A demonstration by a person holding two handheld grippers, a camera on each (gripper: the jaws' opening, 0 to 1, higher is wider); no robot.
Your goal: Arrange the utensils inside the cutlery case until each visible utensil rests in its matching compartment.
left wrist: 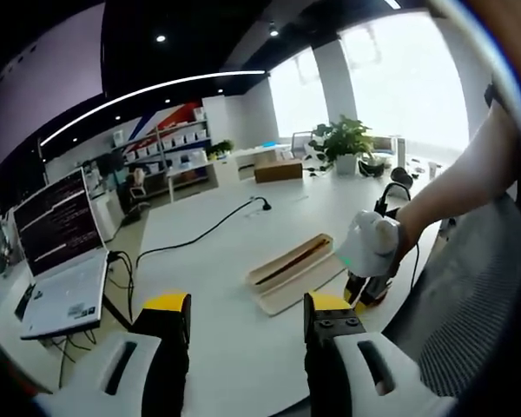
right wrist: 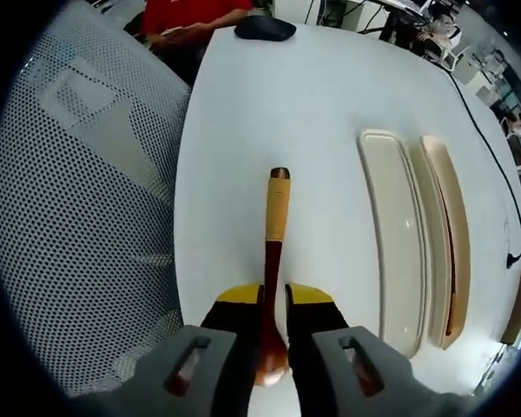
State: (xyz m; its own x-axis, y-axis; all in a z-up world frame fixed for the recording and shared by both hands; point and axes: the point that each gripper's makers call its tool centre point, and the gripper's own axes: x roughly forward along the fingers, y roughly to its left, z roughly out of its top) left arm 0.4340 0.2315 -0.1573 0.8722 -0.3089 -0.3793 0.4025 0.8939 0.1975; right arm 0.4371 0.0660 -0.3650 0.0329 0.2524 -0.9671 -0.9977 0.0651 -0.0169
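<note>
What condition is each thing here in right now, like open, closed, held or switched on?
Left tongs: open, holding nothing.
Right tongs: shut on the wooden utensil.
Cutlery case: open, one dark utensil inside, lid lying beside it.
Laptop: open, screen lit.

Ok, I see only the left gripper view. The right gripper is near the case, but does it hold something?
Observer: Yes. In the right gripper view the right gripper is shut on a wooden utensil, probably a spoon. Its light handle points away from the jaws.
Operator: Is it above the case?
Observer: No. It is beside the cutlery case, above the bare white table.
Operator: Which half of the case is closer to it?
Observer: The cream half, which looks empty. A dark utensil lies in the wood-coloured half beyond it.
</note>
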